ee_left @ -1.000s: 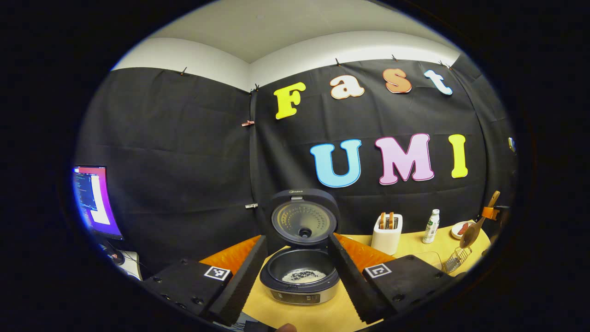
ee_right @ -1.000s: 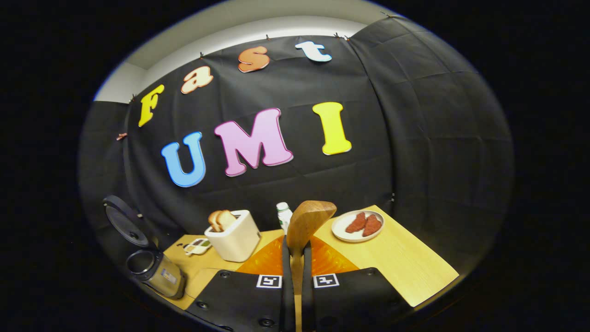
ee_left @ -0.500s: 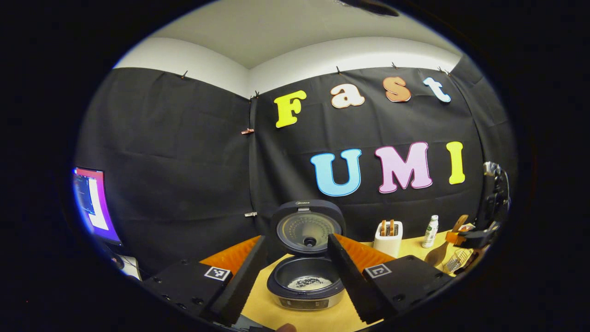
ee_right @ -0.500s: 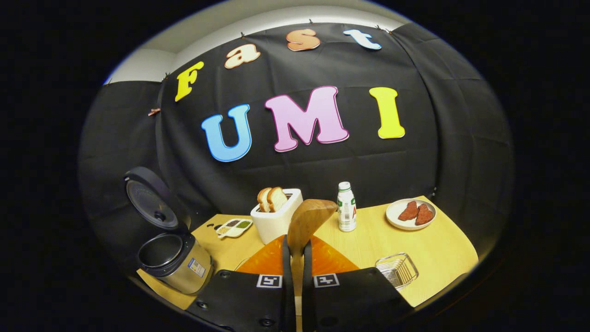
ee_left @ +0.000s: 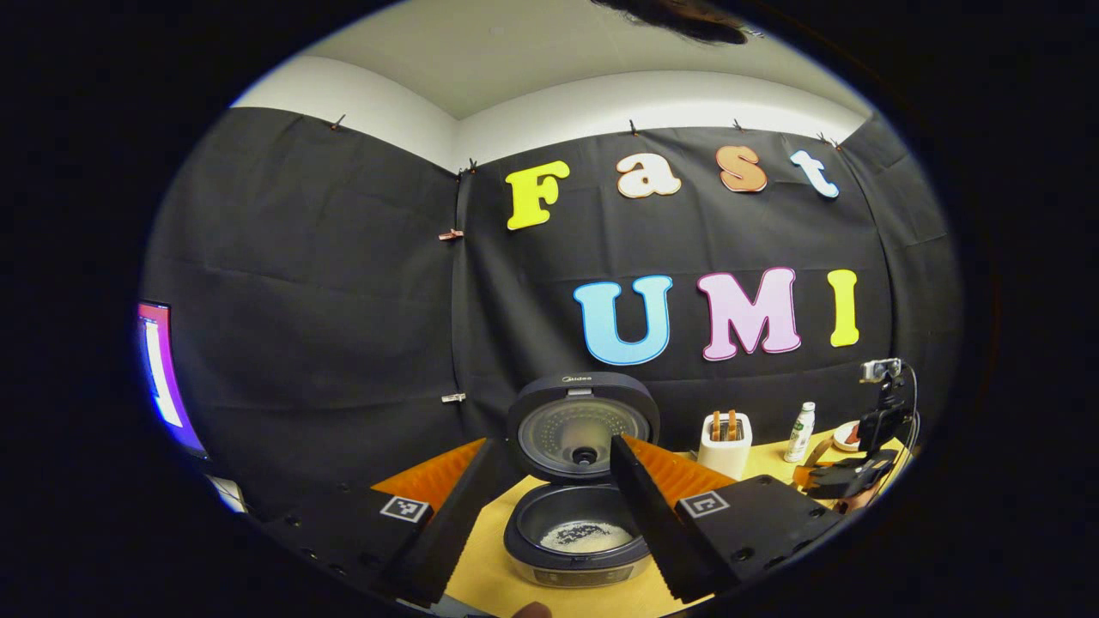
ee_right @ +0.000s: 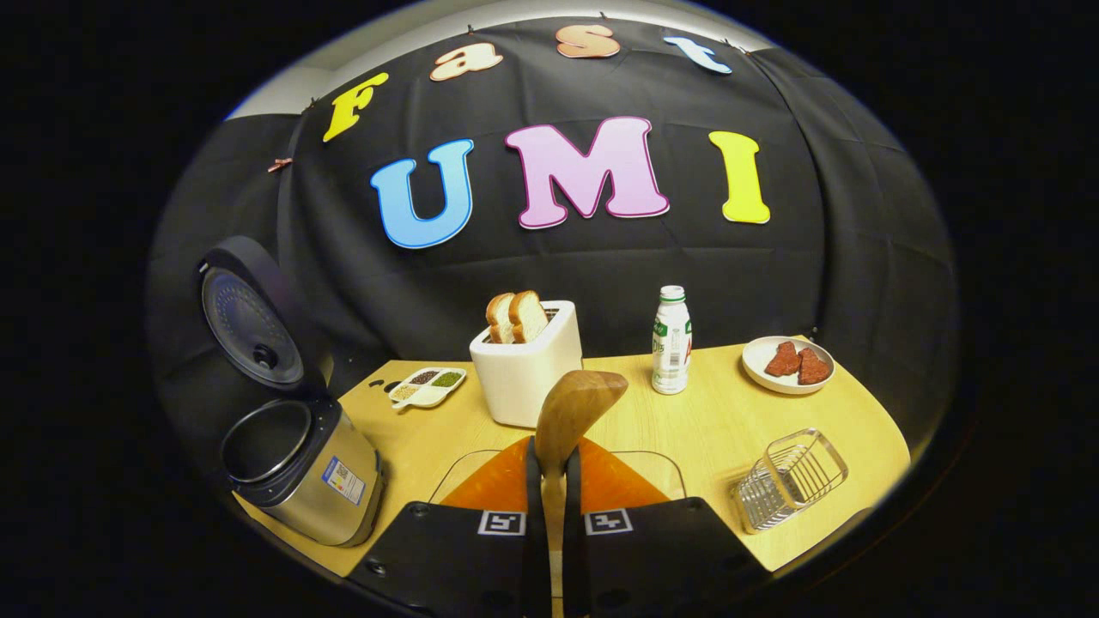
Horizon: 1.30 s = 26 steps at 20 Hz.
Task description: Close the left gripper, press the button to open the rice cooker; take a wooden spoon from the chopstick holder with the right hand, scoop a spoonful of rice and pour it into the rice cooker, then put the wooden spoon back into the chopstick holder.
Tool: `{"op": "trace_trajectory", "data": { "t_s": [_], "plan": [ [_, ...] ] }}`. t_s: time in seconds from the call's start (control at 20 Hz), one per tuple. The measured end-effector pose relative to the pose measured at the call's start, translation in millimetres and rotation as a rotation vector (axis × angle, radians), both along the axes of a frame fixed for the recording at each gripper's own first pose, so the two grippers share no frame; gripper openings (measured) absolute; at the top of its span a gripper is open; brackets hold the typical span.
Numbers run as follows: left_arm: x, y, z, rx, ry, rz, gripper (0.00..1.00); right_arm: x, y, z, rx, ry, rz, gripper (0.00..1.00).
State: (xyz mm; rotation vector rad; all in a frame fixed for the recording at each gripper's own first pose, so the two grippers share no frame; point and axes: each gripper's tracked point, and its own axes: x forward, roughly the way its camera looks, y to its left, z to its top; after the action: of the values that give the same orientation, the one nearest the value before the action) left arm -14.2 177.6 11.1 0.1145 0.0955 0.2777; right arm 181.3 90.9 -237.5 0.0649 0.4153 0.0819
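The rice cooker [ee_left: 577,549] stands open with its lid [ee_left: 584,422] upright and white rice [ee_left: 586,537] in the pot. It sits between and beyond the fingers of my left gripper [ee_left: 558,451], which is open and holds nothing. My right gripper [ee_right: 549,453] is shut on the handle of a wooden spoon [ee_right: 577,405], whose bowl points up and forward over the table. In the right gripper view the open rice cooker [ee_right: 296,463] is at the left. The wire chopstick holder [ee_right: 790,476] lies tilted at the front right. The right gripper [ee_left: 846,476] also appears at the far right in the left gripper view.
On the yellow table [ee_right: 713,421] stand a white toaster [ee_right: 525,360] with bread, a small bottle [ee_right: 671,341], a plate [ee_right: 777,378] with red pieces and a small divided dish [ee_right: 427,386]. A clear container's rim [ee_right: 665,459] shows under the right gripper. A monitor [ee_left: 159,378] glows far left.
The right gripper has tipped downward with the spoon still in it, bringing the table and the wire holder into view. The left gripper shifted only slightly and stays open.
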Motion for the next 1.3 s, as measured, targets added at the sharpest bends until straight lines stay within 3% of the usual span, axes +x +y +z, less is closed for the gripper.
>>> {"op": "trace_trajectory", "data": {
  "t_s": [0.25,0.65,0.95,1.15,1.3],
  "plan": [
    [7.0,25.5,-7.1,0.0,0.009,-0.007,0.9,-2.1,20.0,-10.9,0.028,-0.001,-0.058,0.1],
    [10.2,50.9,-18.8,-0.014,0.033,0.004,0.9,-16.3,48.1,-17.2,0.266,0.088,-0.173,0.1],
    [12.6,43.9,-18.0,-0.016,0.027,-0.016,0.9,-29.5,37.3,-17.7,0.36,0.151,-0.22,0.1],
    [11.5,35.4,-17.1,-0.013,0.027,-0.03,0.9,-35.8,14.4,-10.7,0.476,0.143,-0.319,0.1],
    [9.7,28.5,-16.0,-0.011,0.027,-0.039,0.9,-36.8,5.5,-1.6,0.533,0.129,-0.347,0.1]
  ]
}}
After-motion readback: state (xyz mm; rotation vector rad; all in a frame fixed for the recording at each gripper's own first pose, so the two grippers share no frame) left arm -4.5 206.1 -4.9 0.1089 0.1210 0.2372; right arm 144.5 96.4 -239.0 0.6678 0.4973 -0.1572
